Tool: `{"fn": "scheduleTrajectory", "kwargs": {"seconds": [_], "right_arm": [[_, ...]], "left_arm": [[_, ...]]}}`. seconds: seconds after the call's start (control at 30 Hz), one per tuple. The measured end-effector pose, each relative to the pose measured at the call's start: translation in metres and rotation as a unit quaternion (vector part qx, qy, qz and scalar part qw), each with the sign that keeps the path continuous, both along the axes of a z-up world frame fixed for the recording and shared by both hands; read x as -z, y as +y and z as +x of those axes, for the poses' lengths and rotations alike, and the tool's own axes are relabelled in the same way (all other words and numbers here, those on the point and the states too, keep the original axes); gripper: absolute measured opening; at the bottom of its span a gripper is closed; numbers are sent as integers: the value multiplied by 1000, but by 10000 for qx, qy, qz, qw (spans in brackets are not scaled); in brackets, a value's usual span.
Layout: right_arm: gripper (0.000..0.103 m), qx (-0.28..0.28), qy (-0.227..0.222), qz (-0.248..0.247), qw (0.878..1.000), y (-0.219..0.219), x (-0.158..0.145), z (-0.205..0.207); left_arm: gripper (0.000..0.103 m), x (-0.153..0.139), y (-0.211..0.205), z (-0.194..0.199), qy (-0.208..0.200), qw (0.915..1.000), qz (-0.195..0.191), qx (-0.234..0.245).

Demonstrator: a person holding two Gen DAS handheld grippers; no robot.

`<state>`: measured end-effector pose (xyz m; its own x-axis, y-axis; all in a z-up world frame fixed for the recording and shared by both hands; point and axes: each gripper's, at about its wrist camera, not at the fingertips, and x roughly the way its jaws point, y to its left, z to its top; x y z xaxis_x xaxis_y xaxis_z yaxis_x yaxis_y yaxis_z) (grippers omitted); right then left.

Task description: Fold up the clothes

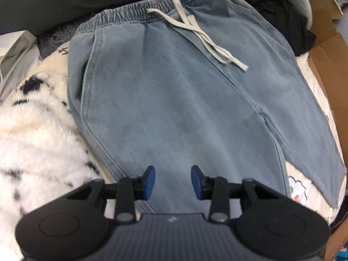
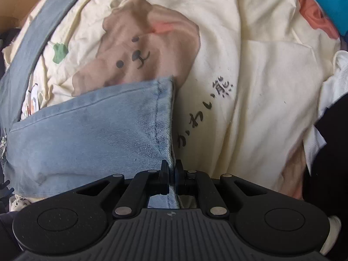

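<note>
Meanwhile right gripper [image 2: 171,169] pinches jeans [image 2: 91,134] hem; left gripper [image 1: 173,180] gapes empty.

Both views are lit softly and evenly, and no hard shadows or glare are seen. Strong fisheye bending is shown toward the edges, away from the denim trousers [image 1: 174,100]. Motion blur is spread over the trousers in the left view; their hem is rendered sharper in the right view.
</note>
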<state>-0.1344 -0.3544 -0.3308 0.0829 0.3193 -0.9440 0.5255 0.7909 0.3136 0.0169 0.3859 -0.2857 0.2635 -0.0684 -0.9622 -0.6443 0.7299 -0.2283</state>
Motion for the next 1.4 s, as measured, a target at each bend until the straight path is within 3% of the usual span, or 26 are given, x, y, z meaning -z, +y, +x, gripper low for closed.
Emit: {"fn": "scheduleTrajectory", "kwargs": {"seconds": [0.13, 0.23, 0.4, 0.6, 0.87, 1.13, 1.3, 1.4], "right_arm": [[9, 184, -50, 63, 9998, -3, 8, 3], [38, 273, -78, 91, 9996, -5, 10, -1], [39, 510, 63, 312, 9982, -12, 15, -17], [43, 951, 263, 640, 9931, -10, 30, -43], [51, 1391, 364, 896, 9855, -3, 55, -63], [52, 1427, 741, 918, 9827, 6, 69, -65], [56, 1637, 462, 905, 9813, 12, 70, -73], [46, 1986, 93, 998, 9749, 11, 60, -90]], "left_arm": [[39, 2, 17, 6, 85, 9995, 282, -64], [39, -4, 35, 4, 70, 9987, 457, -234], [41, -9, 65, -1, 137, 9970, 656, -384], [42, 7, 87, -12, 469, 9958, 543, -571], [48, 36, 86, -7, 742, 9953, 475, -399], [60, 46, 78, 7, 969, 9937, 539, -172], [60, 44, 83, 1, 894, 9951, 403, -153], [60, 44, 90, -5, 728, 9965, 338, -220]]}}
